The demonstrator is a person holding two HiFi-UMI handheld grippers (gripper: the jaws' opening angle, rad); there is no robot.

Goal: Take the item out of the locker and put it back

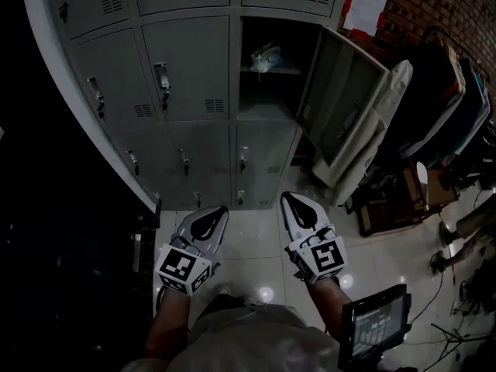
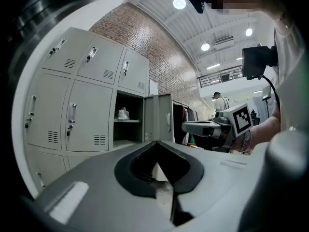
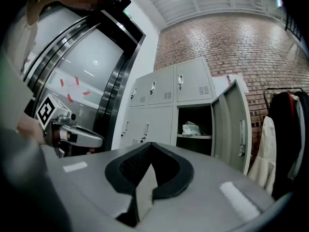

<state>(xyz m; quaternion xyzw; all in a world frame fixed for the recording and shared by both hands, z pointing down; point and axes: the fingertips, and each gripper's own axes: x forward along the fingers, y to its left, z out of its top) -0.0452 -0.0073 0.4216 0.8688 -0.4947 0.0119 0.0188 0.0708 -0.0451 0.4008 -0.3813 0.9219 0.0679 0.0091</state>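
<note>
This looks like the approach step. The item (image 1: 263, 56) sits on the shelf (image 1: 280, 71) inside the open locker (image 1: 267, 103), well apart from the 2 grippers. The left gripper (image 1: 220, 210) and right gripper (image 1: 286, 197) both have their fingers pressed together, holding nothing. Next, 1 gripper needs to spread its fingers and reach in. The item is small and dim, perhaps a pale crumpled bag; its back is hidden.
</note>
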